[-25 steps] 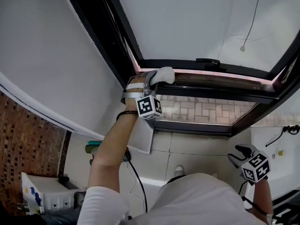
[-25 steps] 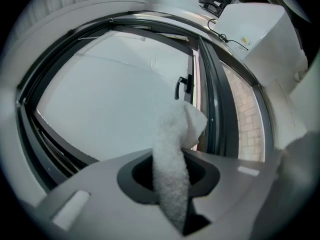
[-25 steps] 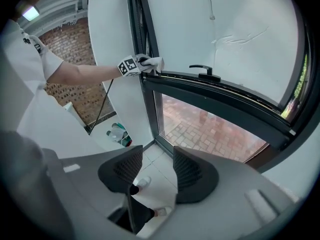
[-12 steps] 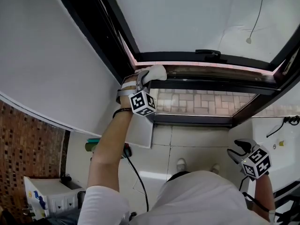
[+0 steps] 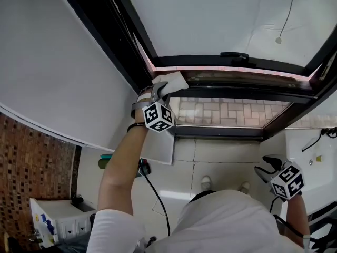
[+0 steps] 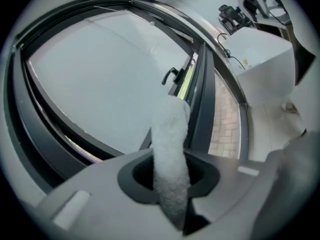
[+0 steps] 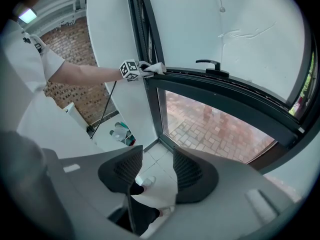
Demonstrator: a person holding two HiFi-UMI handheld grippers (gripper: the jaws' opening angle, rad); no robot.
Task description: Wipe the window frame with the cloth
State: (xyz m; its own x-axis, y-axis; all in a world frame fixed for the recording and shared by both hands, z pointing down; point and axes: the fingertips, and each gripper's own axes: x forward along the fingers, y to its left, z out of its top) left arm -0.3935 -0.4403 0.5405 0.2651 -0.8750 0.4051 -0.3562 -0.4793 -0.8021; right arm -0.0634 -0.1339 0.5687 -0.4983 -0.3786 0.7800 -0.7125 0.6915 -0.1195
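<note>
A white cloth [image 5: 172, 81] lies pressed on the dark window frame [image 5: 242, 93] near its left corner. My left gripper [image 5: 162, 90] is shut on the cloth, arm raised. In the left gripper view the cloth [image 6: 170, 149] stands up between the jaws of the left gripper [image 6: 168, 173], with the frame [image 6: 202, 104] and the window handle [image 6: 172, 76] behind it. My right gripper [image 5: 266, 168] hangs low at the right, away from the window. In its own view the right gripper [image 7: 154, 171] is open and holds nothing; the cloth [image 7: 155, 67] shows far off on the frame [image 7: 225, 91].
The window handle [image 5: 234, 55] sits on the sash above the frame. A pull cord [image 5: 278, 40] hangs at the upper right. Below are a tiled floor, a black cable [image 5: 156, 199], a green bottle [image 5: 105, 162] and a white box [image 5: 55, 223].
My left gripper has slid the cloth a little to the left along the frame, toward the corner. The right gripper has stayed low at the right.
</note>
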